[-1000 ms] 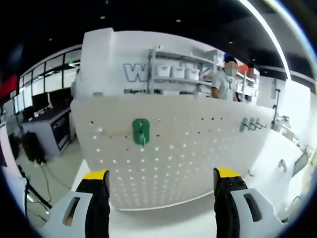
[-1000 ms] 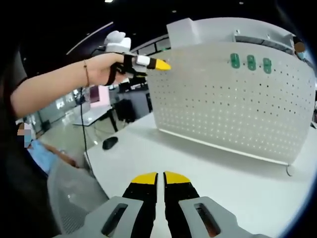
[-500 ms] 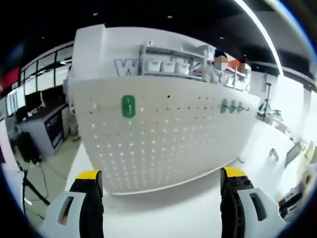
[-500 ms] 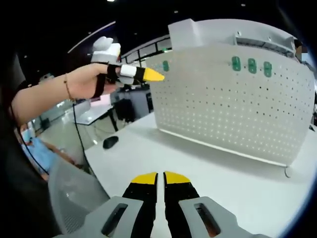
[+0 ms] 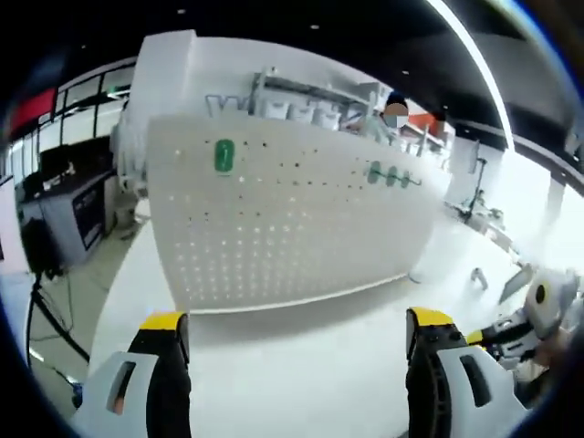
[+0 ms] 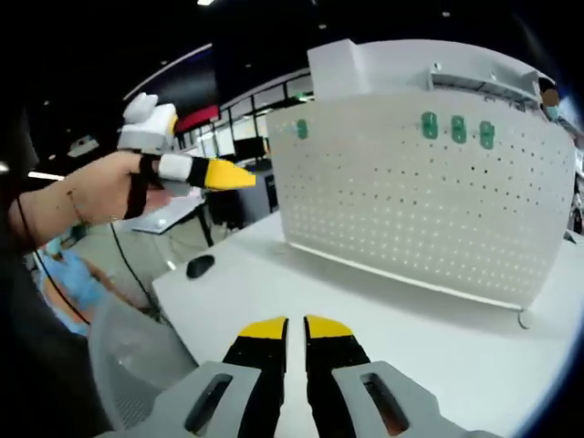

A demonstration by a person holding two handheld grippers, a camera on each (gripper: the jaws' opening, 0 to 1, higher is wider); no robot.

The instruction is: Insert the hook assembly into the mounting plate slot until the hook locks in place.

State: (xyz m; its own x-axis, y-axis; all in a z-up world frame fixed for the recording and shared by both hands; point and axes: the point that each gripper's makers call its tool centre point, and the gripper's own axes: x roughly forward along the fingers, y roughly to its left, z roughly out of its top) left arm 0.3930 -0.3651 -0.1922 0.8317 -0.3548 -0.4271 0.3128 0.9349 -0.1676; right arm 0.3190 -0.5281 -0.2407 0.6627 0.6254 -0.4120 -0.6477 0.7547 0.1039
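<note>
Pegboard — the perforated white mounting plate — is seen standing upright near the far edge of the white table, and a single green hook assembly is seated in a slot near the board's upper left corner. Three more green hooks are set in a row near the upper right corner. In the left gripper view, the left gripper is held with its yellow-tipped jaws spread wide and nothing between them; compared with a second ago the board appears smaller and farther off, so the camera has been drawn back from it, and the hook that filled the space just ahead of the jaws is now left alone on the board. At the lower right edge of that view a hand with the other gripper has come into sight.

In the right gripper view, the right gripper is kept above the near edge of the table with its jaws pressed together on nothing. The left gripper is seen there from the side, well apart from the board's left edge, where earlier its tip was at the board. A dark mouse-like object lies near the table's left corner.
</note>
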